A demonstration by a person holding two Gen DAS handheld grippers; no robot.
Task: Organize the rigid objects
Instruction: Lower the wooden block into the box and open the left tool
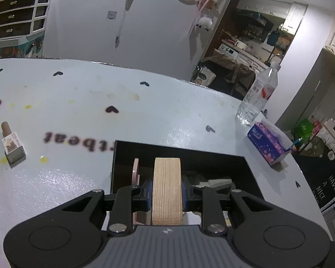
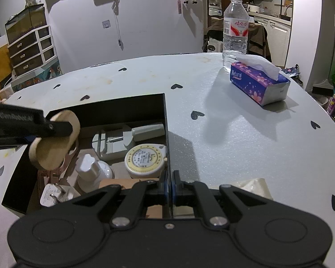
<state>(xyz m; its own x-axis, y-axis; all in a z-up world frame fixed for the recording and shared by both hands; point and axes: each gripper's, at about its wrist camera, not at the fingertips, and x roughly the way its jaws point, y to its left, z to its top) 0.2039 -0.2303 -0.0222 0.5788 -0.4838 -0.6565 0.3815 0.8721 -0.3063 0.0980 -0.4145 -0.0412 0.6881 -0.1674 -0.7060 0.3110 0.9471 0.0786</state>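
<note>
In the left wrist view, the left tongs [image 1: 167, 193] squeeze a wooden block [image 1: 167, 189] above the black box [image 1: 145, 149]. In the right wrist view, the right tongs [image 2: 169, 184] pinch the box's right wall, and the block hangs over the box's left side, near the surface's [image 2: 234, 134] left edge.

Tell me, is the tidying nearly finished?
Nearly. Already in the black box: a round tape measure, a white bottle and a plug. In hand: the left gripper holds a wooden oval piece over the box, while the right gripper pinches the box wall. Left: the small nail polish bottle on the table.
</note>
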